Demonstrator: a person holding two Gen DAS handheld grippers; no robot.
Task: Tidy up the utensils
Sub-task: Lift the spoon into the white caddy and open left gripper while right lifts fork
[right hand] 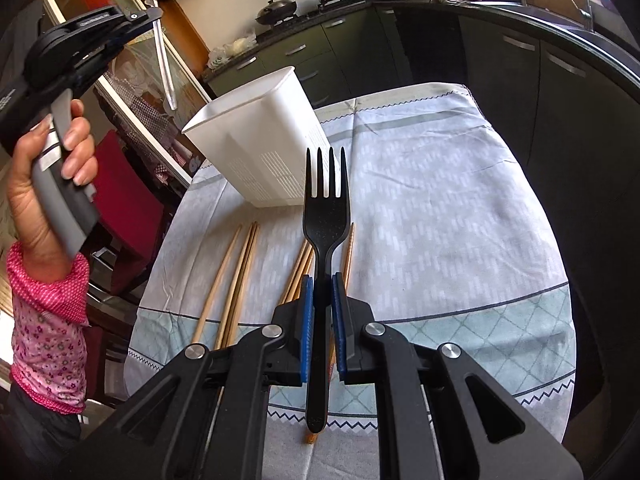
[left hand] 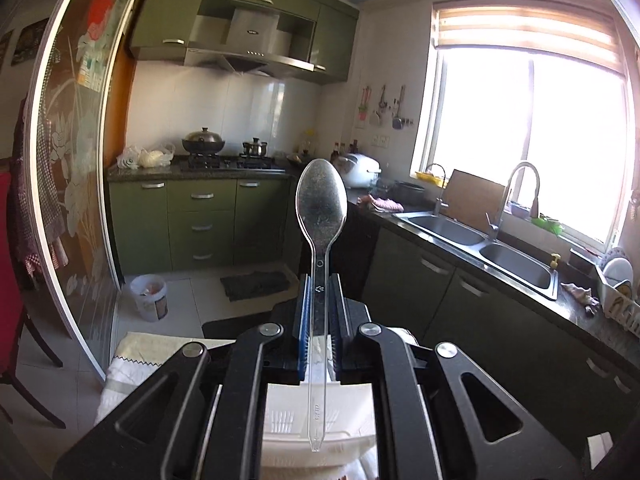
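My left gripper (left hand: 320,286) is shut on a clear plastic spoon (left hand: 321,200), bowl pointing up and away, handle running back over the white utensil holder (left hand: 320,412) below. The right wrist view shows this gripper (right hand: 154,12) high at the left, the spoon (right hand: 162,52) hanging handle-down above the white holder (right hand: 260,140). My right gripper (right hand: 320,284) is shut on a black plastic fork (right hand: 326,216), tines up, held above the table in front of the holder. Several wooden chopsticks (right hand: 236,276) lie on the tablecloth beneath it.
The round table has a grey and pale-blue patterned cloth (right hand: 440,220). A red chair (right hand: 128,208) stands at its left. Green kitchen cabinets (left hand: 200,224), a stove with pots (left hand: 224,152) and a double sink (left hand: 480,240) lie beyond.
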